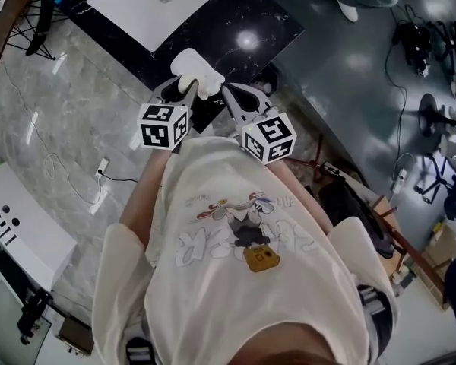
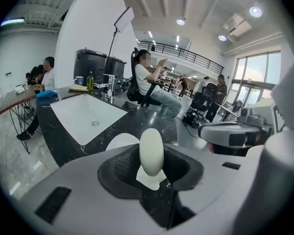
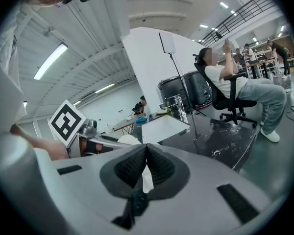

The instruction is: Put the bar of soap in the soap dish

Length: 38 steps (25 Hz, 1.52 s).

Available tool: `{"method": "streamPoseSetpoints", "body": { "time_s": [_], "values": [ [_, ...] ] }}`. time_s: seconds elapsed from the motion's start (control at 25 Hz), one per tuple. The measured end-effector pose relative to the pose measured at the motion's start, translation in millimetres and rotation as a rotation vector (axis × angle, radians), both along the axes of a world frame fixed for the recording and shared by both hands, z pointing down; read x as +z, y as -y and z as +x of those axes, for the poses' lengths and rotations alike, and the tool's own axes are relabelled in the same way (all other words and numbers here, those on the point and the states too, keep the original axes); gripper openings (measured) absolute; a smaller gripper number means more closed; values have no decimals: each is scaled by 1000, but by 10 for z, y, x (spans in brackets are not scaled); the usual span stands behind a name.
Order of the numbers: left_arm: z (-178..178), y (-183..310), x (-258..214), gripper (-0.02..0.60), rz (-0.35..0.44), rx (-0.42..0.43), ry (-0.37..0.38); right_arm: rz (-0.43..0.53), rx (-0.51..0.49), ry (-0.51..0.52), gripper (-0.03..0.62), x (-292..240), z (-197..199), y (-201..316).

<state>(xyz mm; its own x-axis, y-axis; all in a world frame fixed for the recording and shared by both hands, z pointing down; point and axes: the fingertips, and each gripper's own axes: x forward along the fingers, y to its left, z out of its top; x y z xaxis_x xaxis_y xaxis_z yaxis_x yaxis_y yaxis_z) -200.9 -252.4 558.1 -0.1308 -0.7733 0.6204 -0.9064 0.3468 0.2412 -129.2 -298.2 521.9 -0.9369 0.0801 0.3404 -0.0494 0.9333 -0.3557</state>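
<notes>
A white oval bar of soap [image 2: 151, 152] stands on edge between the pads of my left gripper [image 2: 152, 168], which is shut on it. In the head view both grippers are held close in front of my chest, the left gripper [image 1: 179, 90] and the right gripper [image 1: 231, 102] meeting at a white lump [image 1: 196, 71] over the counter's near edge. My right gripper [image 3: 146, 174] is shut on a thin white edge [image 3: 147, 181], apparently the rim of the white soap dish [image 3: 129, 140]. More of that white dish [image 2: 121, 141] shows behind the left jaws.
A black marble counter [image 1: 235, 21] carries a white rectangular sink basin [image 1: 150, 6] with a tap [image 2: 110, 84] behind it. A person sits on an office chair [image 2: 149, 82] beyond the counter. Cables and stands litter the grey floor [image 1: 410, 90]. A white cabinet [image 1: 15, 226] stands at the left.
</notes>
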Motion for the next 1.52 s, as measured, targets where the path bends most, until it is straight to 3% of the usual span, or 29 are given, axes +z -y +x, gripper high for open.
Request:
{"method": "streamPoseSetpoints", "body": {
  "time_s": [0.32,0.56,1.0,1.24,1.52],
  "values": [
    [-112,182,275,123,-87,148,40,-45,90,-10,6,92,-126,201],
    [-146,257,422,123,-94,204,60,-43,125,-14,6,129,-226,316],
    [-87,342,520,124,-81,307,25,-25,162,-36,6,136,-398,415],
    [-186,315,454,138,-61,293,41,-17,164,-50,6,159,-455,392],
    [-431,219,346,138,-17,188,43,-19,163,-75,6,231,-451,366]
  ]
}}
